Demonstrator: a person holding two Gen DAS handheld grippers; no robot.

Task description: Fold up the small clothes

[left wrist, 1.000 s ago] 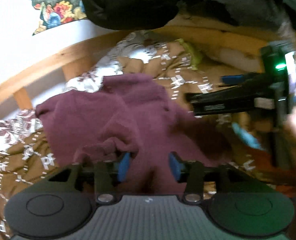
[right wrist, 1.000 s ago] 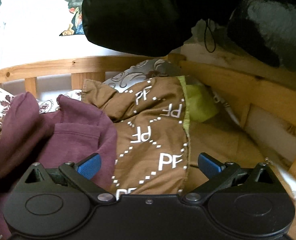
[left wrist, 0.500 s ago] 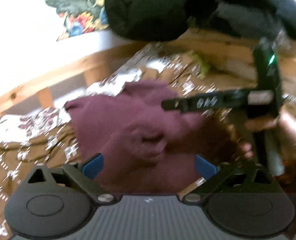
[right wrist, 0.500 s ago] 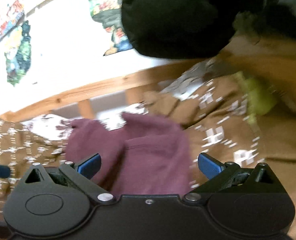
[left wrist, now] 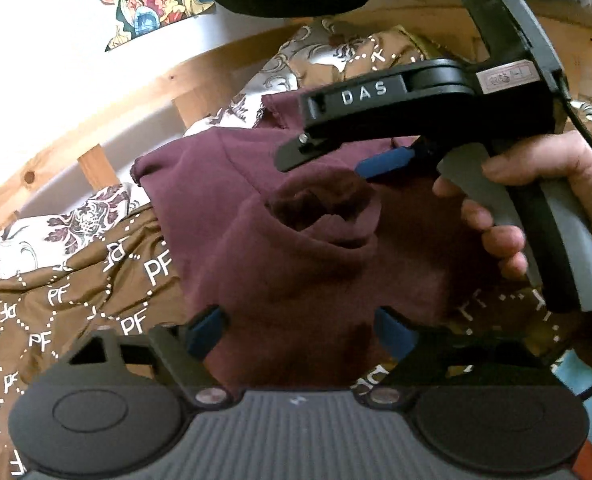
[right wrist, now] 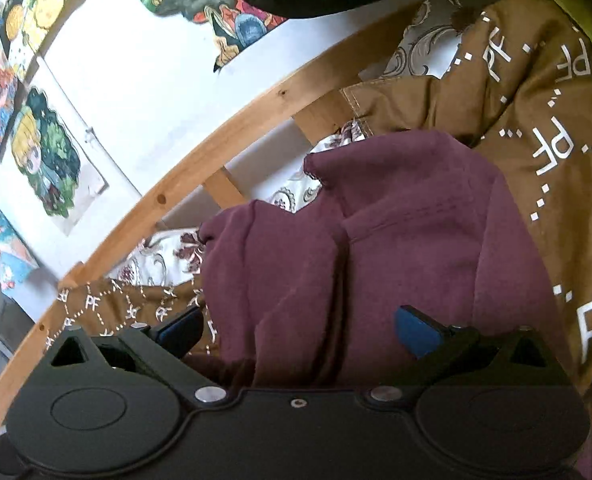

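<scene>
The maroon sweatshirt (left wrist: 296, 248) lies bunched on the brown bedspread (left wrist: 75, 280). Both the left gripper (left wrist: 300, 330) and right gripper (right wrist: 300, 328) hover over it, fingers apart. That loose sleeve could slip sideways and spoil the fold.

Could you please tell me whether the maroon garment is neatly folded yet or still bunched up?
Bunched up: the maroon garment lies crumpled on the brown bedspread, its sleeve opening gaping.

brown PF-print blanket (left wrist: 75, 280) - wooden bed rail (right wrist: 215, 148) - wall posters (right wrist: 43, 152)
</scene>
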